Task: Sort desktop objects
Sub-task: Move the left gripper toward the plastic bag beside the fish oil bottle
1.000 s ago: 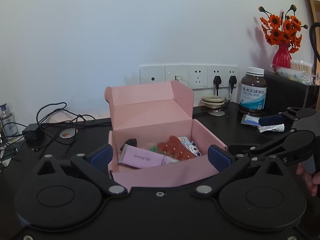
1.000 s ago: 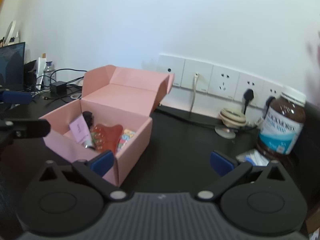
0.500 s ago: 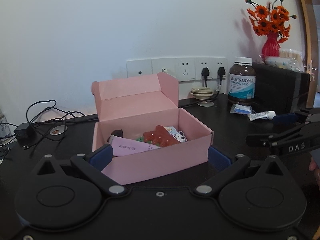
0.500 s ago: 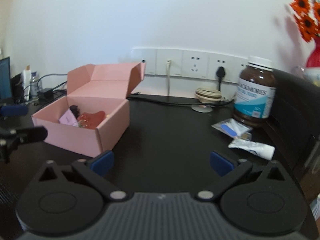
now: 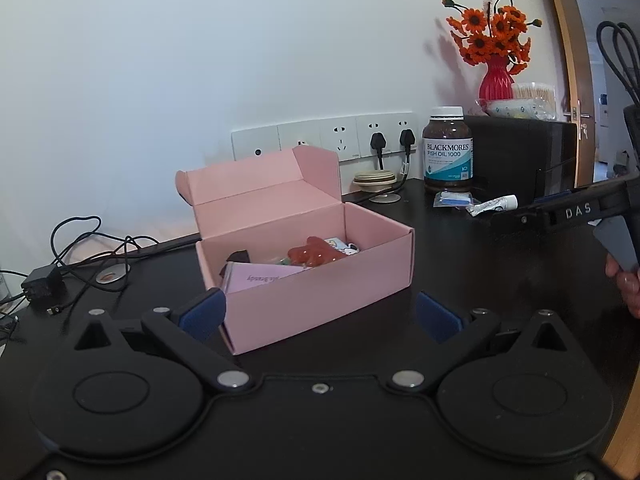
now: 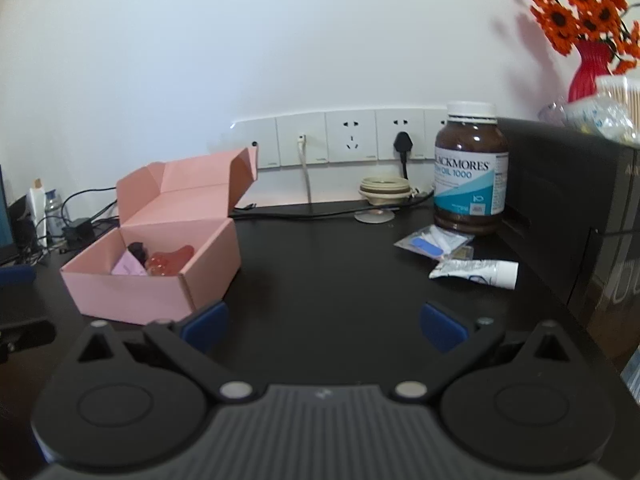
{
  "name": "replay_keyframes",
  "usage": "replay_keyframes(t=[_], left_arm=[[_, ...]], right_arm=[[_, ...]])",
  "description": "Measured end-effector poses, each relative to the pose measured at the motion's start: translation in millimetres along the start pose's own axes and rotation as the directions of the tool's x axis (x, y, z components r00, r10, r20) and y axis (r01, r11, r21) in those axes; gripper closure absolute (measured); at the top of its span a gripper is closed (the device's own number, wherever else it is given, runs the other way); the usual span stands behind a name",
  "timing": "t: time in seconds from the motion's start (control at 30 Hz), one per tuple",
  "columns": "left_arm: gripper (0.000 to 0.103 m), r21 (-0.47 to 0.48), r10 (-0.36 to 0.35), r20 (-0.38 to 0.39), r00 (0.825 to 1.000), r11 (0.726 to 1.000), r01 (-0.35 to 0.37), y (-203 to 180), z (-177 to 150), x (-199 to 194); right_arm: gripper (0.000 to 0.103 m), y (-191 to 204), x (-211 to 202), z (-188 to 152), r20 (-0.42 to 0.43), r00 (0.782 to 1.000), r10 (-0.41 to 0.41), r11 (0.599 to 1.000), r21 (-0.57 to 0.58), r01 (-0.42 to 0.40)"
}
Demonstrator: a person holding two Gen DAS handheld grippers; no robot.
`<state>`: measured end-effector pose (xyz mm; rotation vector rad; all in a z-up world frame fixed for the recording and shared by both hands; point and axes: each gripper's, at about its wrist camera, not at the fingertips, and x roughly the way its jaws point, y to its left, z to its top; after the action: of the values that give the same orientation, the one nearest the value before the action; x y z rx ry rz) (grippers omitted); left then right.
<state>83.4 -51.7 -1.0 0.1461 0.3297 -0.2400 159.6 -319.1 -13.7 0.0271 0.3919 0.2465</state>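
Note:
An open pink box [image 5: 320, 292] [image 6: 132, 296] stands on the black desk, lid tipped back. Inside it lie a lilac tube [image 5: 260, 280], a red comb-like piece [image 5: 314, 254] [image 6: 170, 262] and a small patterned item. My left gripper [image 5: 320, 314] is open and empty, its fingers just short of the box's front wall. My right gripper [image 6: 324, 322] is open and empty over bare desk, right of the box. A white tube [image 6: 476, 272] [image 5: 494, 205] and a clear packet with a blue strip [image 6: 430, 242] [image 5: 454, 200] lie at the right, in front of the fish oil bottle [image 6: 470, 168] [image 5: 448, 150].
A black cabinet [image 6: 568, 208] stands at the right, carrying a red vase of orange flowers [image 5: 496, 80]. Wall sockets [image 6: 352, 142] with plugged cables run along the back. A beige coaster stack [image 6: 384, 192], loose cables and an adapter [image 5: 42, 286] lie on the desk. A hand [image 5: 624, 280] holds the right gripper.
Both grippers have pulled back from the box, which now looks smaller. The right gripper has swung right, bringing the white tube and the packet into view.

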Motion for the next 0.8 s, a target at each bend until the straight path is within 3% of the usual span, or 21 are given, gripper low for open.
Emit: replay_keyframes(t=[0.17,0.37,0.53,0.8], left_arm=[[0.0,-0.073,-0.036,0.019,0.999,0.997,0.037,15.1,-1.3,-2.6],[0.0,-0.032,-0.032,-0.018,0.999,0.999,0.032,7.2,-0.8,2.1],[0.0,-0.025,0.007,0.001,1.0,1.0,-0.007,5.4,-1.8,-1.3],[0.0,-0.164,0.038,0.009,0.999,0.986,-0.036,27.6,-2.5,-2.7]], right_arm=[[0.001,-0.3,1.5,-0.8,-0.012,1.0,0.006,1.0,0.002,-0.006],[0.001,1.7,-0.5,-3.2,0.0,1.0,0.014,1.0,-0.008,-0.014],[0.001,-1.9,-2.7,-3.3,0.016,0.999,0.031,0.999,0.009,-0.031],[0.001,-25.2,-2.5,-3.6,0.027,0.999,0.047,0.987,0.155,-0.051]])
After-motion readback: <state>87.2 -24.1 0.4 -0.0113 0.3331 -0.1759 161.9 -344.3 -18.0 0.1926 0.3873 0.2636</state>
